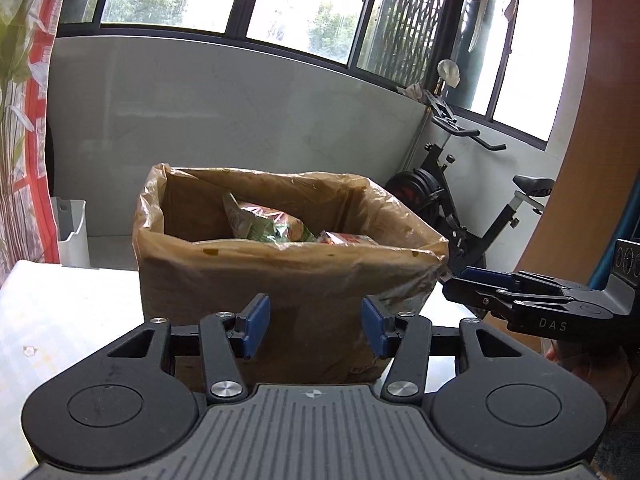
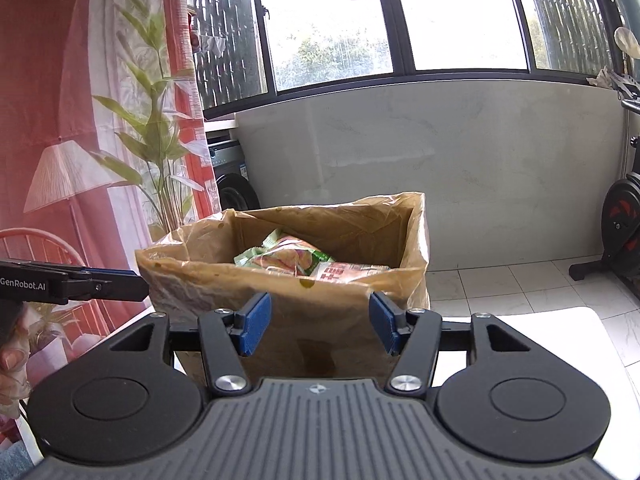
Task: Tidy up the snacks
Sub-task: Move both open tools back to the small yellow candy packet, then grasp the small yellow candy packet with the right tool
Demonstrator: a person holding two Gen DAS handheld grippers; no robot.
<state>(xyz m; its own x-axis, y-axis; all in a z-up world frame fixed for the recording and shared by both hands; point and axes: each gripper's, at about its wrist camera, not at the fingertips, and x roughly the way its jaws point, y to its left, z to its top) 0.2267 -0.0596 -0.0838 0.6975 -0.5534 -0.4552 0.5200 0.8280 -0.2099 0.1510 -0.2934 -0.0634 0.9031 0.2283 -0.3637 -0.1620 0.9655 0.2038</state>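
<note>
left wrist view: snack packets [image 1: 272, 224] lie inside the plastic-lined cardboard box [image 1: 280, 280] on the white table [image 1: 60, 320]. left gripper [image 1: 316, 328] and right gripper [image 2: 320, 326] both gape empty before it. packing looks finished; next likely calls for closing the liner.

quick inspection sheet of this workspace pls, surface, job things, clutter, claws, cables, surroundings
surface: white table, bare where visible
job's things: cardboard box lined with a plastic bag, upright on the table; green snack packet and red snack packet inside
clutter: nothing seen
claws: left claw open, empty; right claw open, empty; both face the box
cables: nothing seen
surroundings: exercise bike, windows, printed curtain, tiled floor
</note>
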